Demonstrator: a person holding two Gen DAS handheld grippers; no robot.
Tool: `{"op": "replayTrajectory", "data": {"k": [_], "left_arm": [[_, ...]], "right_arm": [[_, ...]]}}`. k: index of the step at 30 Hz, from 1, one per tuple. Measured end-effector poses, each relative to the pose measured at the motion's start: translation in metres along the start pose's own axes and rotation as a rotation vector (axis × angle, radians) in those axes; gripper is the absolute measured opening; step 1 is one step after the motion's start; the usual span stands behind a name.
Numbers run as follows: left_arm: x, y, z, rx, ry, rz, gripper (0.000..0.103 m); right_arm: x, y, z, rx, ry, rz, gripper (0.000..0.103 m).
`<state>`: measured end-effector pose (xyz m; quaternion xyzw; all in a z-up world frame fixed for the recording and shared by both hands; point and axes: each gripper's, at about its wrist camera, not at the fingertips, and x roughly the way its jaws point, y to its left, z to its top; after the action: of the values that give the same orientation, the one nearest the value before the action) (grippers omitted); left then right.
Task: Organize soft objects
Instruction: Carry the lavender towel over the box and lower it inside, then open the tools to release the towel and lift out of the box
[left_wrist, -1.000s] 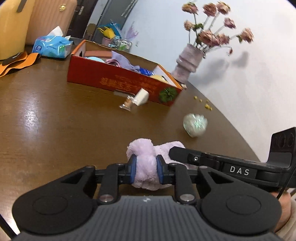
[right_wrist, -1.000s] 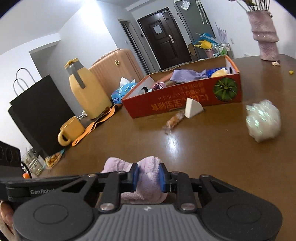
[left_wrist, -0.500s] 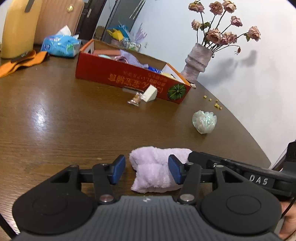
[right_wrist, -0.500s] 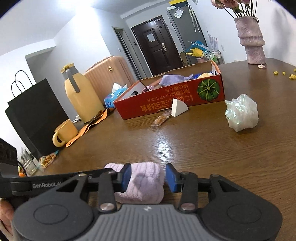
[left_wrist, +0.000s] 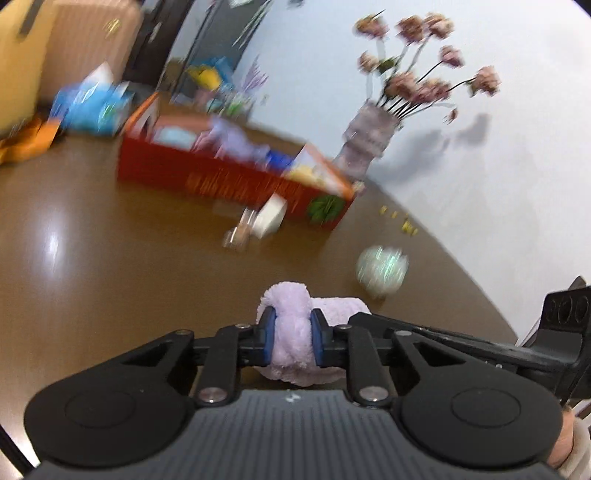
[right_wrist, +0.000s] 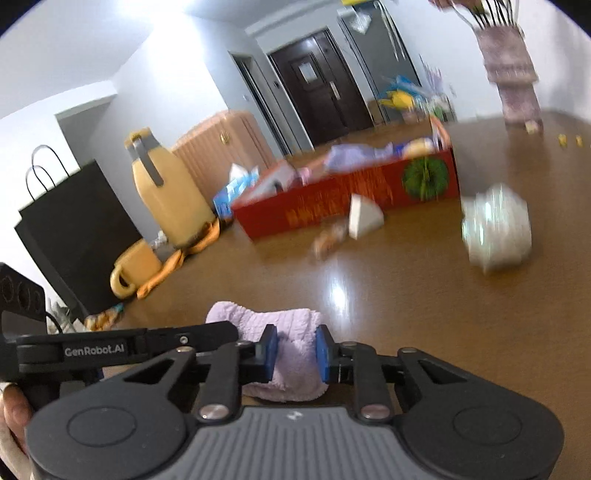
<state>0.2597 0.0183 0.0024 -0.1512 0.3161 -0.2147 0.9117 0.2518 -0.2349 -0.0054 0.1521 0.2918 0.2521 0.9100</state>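
A lilac fluffy towel (left_wrist: 295, 328) lies rolled on the brown table near me; it also shows in the right wrist view (right_wrist: 284, 343). My left gripper (left_wrist: 293, 336) is shut on one end of it. My right gripper (right_wrist: 294, 352) is shut on the other end. The right gripper's finger (left_wrist: 373, 319) shows beside the towel in the left wrist view, and the left gripper's finger (right_wrist: 192, 339) shows in the right wrist view. A red cardboard box (left_wrist: 221, 177) with soft items stands further back (right_wrist: 332, 206).
A shiny whitish ball (left_wrist: 382, 267) (right_wrist: 495, 232), a white wedge (right_wrist: 364, 221) and a snack packet (right_wrist: 328, 240) lie between me and the box. A vase of flowers (left_wrist: 365, 140), a yellow jug (right_wrist: 166, 195), a yellow mug (right_wrist: 133, 269) and a black bag (right_wrist: 74, 236) stand around.
Both grippers were open around the towel half a second ago; now both have shut on it again. Both views are blurred from motion.
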Motion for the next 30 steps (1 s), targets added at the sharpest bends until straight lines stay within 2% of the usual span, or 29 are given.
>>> {"op": "replayTrajectory", "data": {"k": [3,6,9,12,16,23,25,28,30], "left_arm": [[0.013,-0.007,0.053,0.062,-0.057,-0.011,0.020],[0.043,-0.006,0.111,0.099,-0.095,-0.012,0.020],[0.089,0.006,0.159,0.096,-0.072,0.032,0.020],[0.136,0.027,0.191,0.059,-0.019,0.082,0.020],[0.177,0.054,0.193,0.066,0.063,0.159,0.020],[0.206,0.070,0.168,0.170,0.206,0.236,0.020],[0.212,0.072,0.165,0.176,0.210,0.243,0.021],[0.209,0.074,0.168,0.153,0.203,0.234,0.027],[0.201,0.070,0.171,0.159,0.191,0.239,0.035]], "right_arm": [[0.008,-0.002,0.049,-0.043,-0.074,0.012,0.021],[0.035,-0.007,0.109,-0.103,-0.134,-0.015,0.021],[0.080,-0.020,0.162,-0.105,-0.113,-0.031,0.021],[0.136,-0.039,0.197,-0.077,-0.028,-0.055,0.021],[0.195,-0.058,0.209,-0.026,0.099,-0.066,0.021],[0.240,-0.050,0.174,-0.112,0.249,-0.116,0.021],[0.242,-0.052,0.171,-0.120,0.260,-0.134,0.022],[0.238,-0.056,0.175,-0.089,0.265,-0.120,0.024],[0.227,-0.053,0.180,-0.092,0.252,-0.112,0.029]]}}
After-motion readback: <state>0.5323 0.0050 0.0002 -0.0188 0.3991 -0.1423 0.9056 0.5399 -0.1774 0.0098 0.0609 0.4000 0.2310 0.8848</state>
